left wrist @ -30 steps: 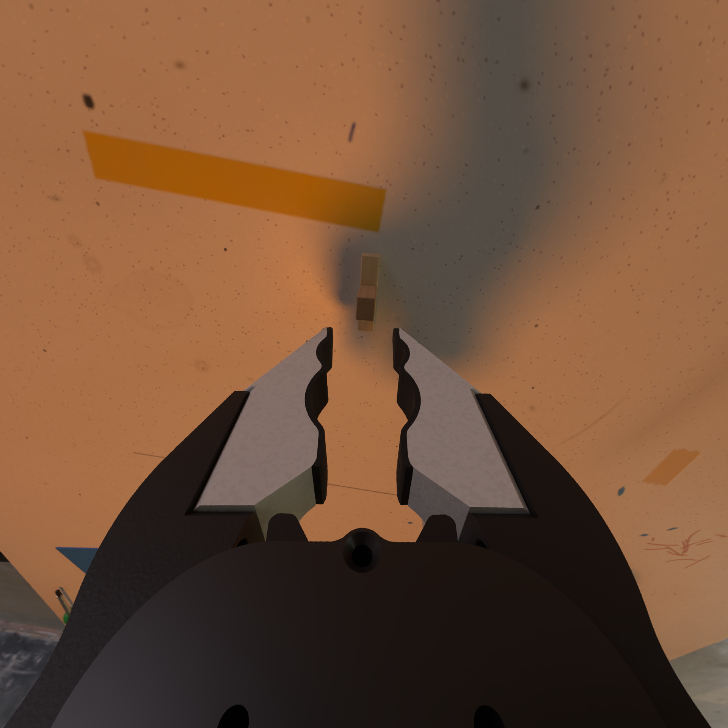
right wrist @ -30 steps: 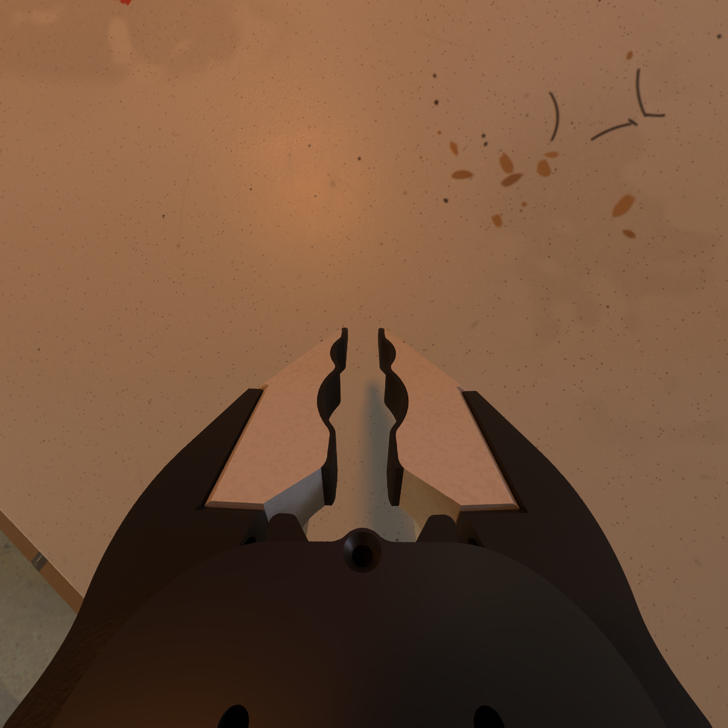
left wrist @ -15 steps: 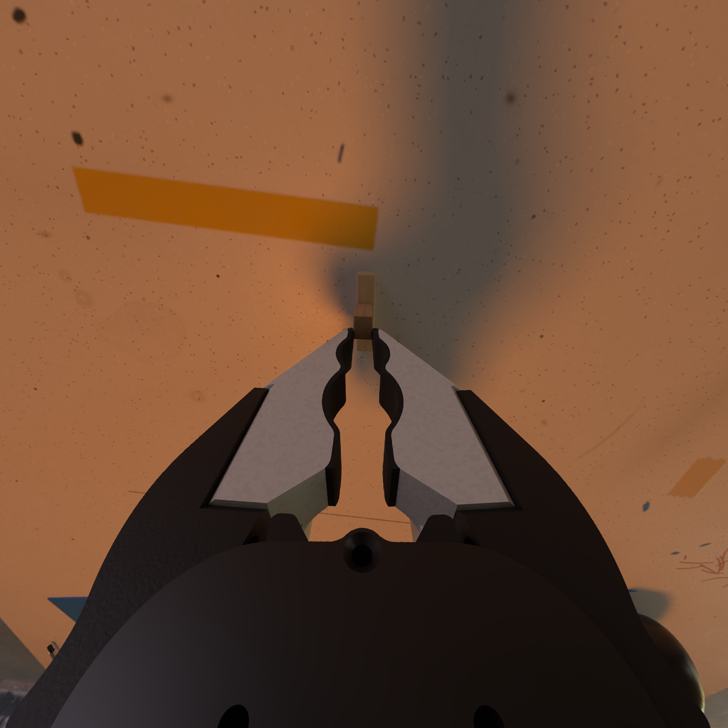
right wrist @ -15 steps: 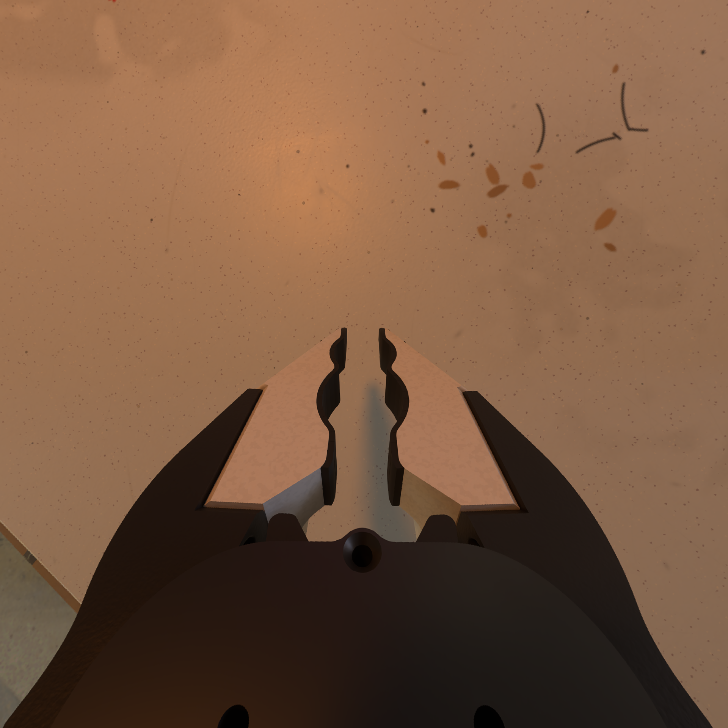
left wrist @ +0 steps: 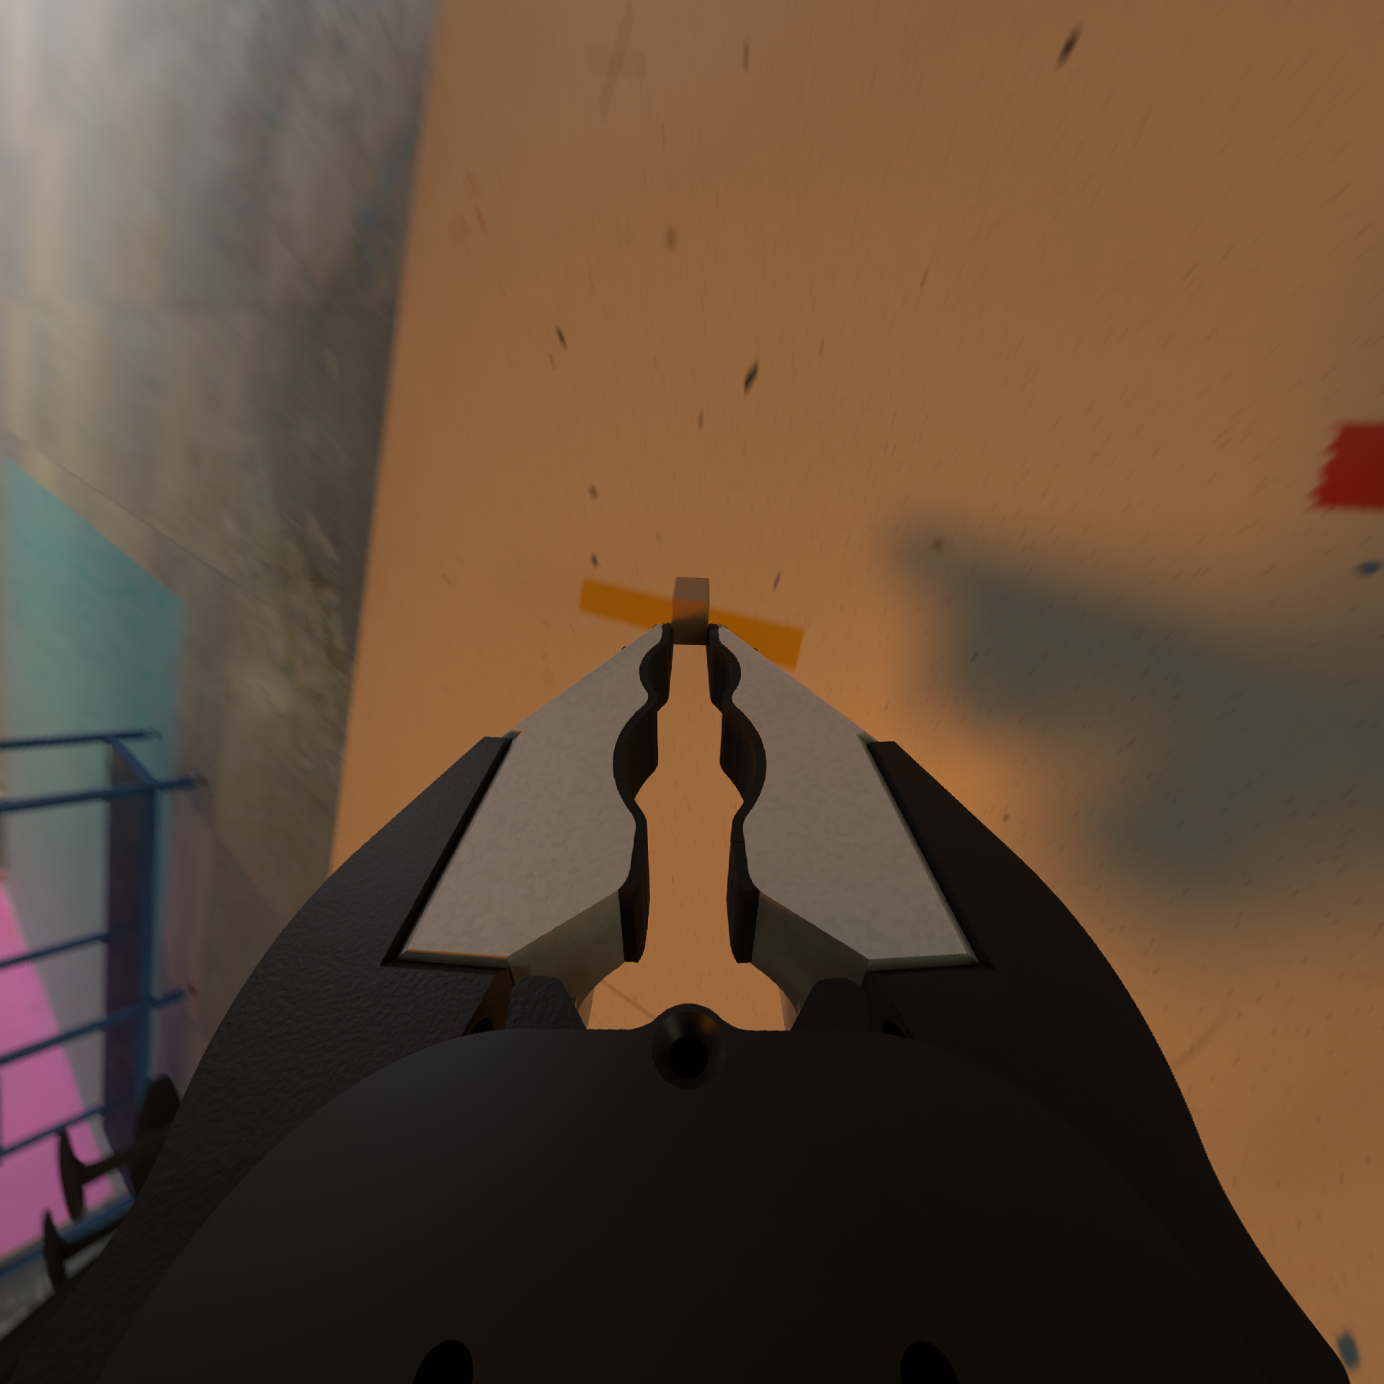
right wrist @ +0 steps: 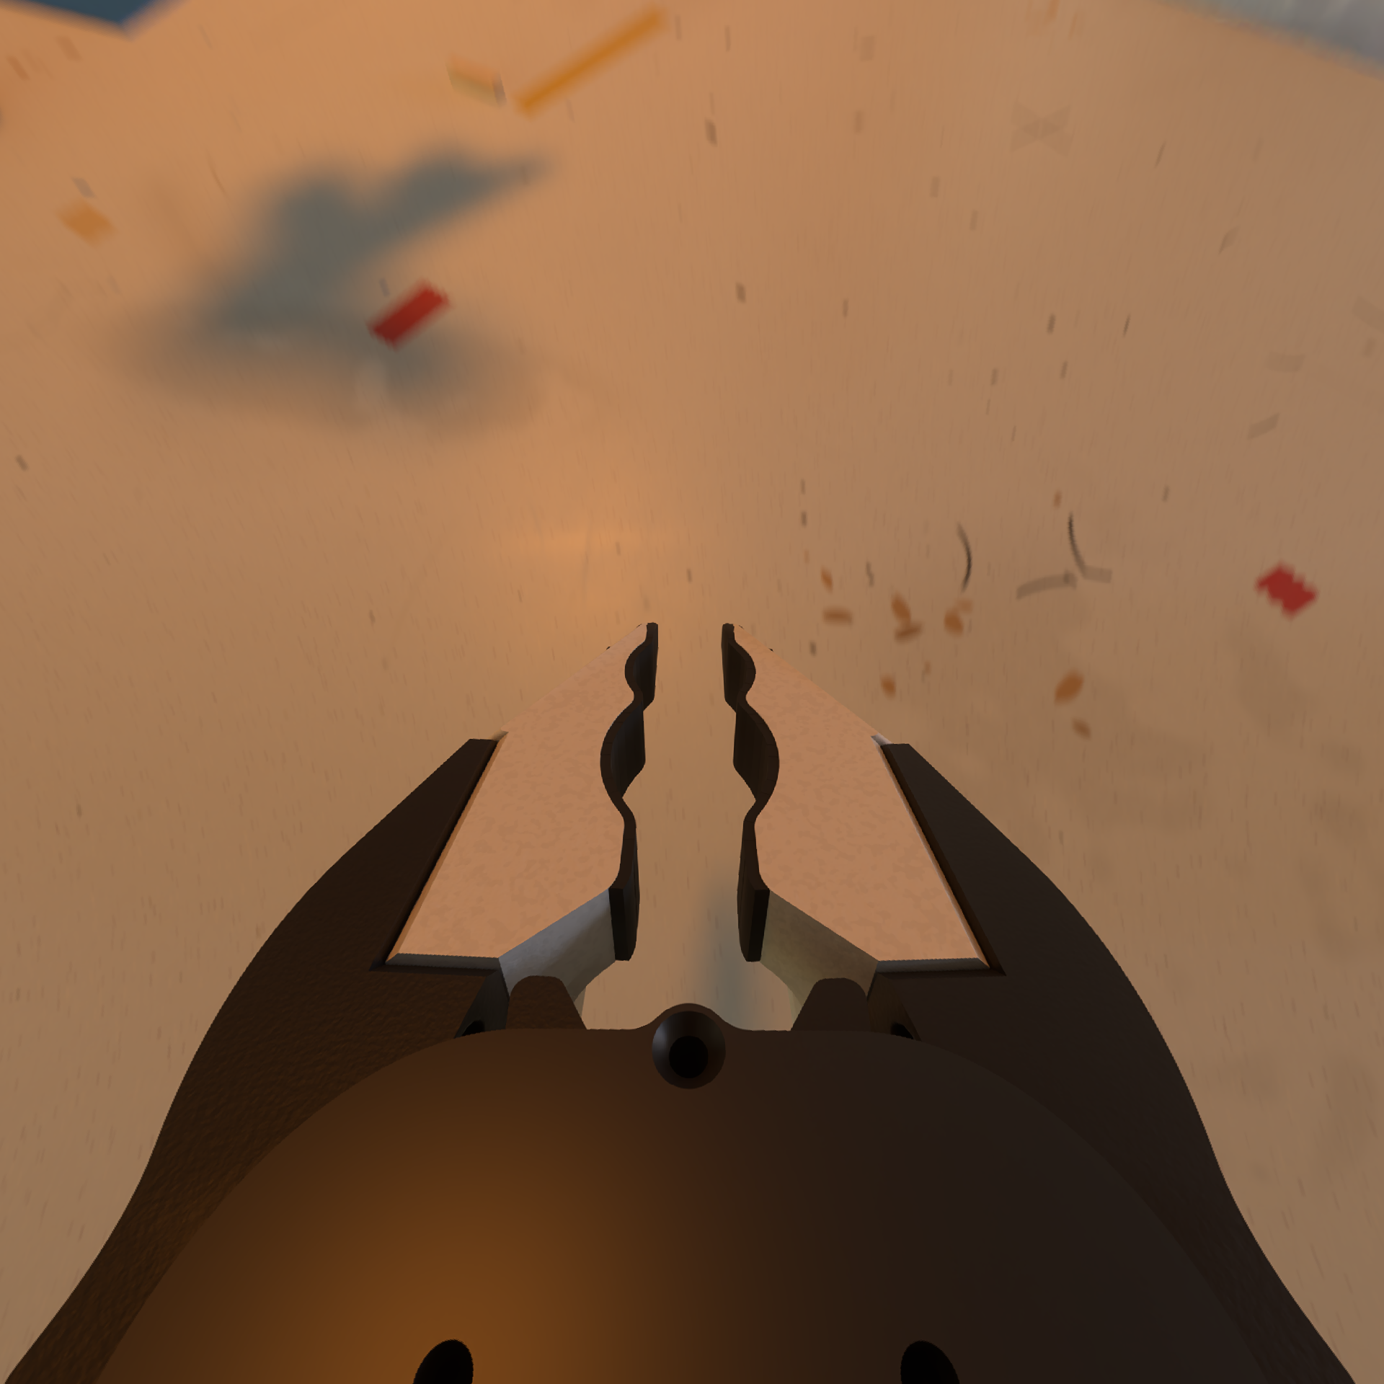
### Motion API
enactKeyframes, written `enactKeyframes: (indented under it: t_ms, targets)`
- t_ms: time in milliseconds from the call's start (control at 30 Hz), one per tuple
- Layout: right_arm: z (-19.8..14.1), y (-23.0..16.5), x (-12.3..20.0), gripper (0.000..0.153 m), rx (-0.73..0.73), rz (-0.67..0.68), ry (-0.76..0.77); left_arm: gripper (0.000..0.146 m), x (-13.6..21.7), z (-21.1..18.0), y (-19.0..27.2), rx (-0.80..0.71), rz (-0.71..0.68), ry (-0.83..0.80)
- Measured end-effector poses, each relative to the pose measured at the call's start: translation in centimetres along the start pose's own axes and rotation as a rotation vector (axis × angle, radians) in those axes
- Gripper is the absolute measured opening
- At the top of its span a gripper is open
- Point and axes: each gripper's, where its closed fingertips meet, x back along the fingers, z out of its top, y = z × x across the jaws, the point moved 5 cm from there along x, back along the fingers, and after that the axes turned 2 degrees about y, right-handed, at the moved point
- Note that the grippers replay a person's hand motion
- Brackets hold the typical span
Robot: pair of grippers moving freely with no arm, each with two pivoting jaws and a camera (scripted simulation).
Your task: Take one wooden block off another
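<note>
In the left wrist view my left gripper (left wrist: 690, 636) is shut on a small pale wooden block (left wrist: 690, 608), pinched at the very fingertips and held above the orange-brown table (left wrist: 973, 262). No second block shows in this view. In the right wrist view a pale wooden block (right wrist: 475, 81) lies on the table far off at the top left, beside an orange tape strip (right wrist: 592, 56). My right gripper (right wrist: 689, 636) is empty, its jaws a narrow gap apart, over bare table.
The table's left edge runs down the left wrist view, with grey floor (left wrist: 187, 299) and a blue wire rack (left wrist: 112, 899) beyond it. Orange tape (left wrist: 760, 638) and red tape (left wrist: 1355, 464) lie flat on the table. Red tape pieces (right wrist: 408, 313) (right wrist: 1286, 589) show in the right wrist view.
My left gripper closed on the upper block, then rose and swung left with it, off the lower one. My right gripper drew back and now sees much more of the table.
</note>
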Motion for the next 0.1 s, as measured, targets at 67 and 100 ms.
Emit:
enactKeyframes:
  t_ms: [67,100]
  targets:
    - [2.1,-0.5,-0.5,0.017,0.006,0.013,0.115,0.009,1.6,2.3,1.3,-0.043,0.063,0.101]
    - [3.0,-0.8,-0.7,0.018,0.007,0.026,0.18,0.009,2.2,3.2,2.0,-0.062,0.084,0.149]
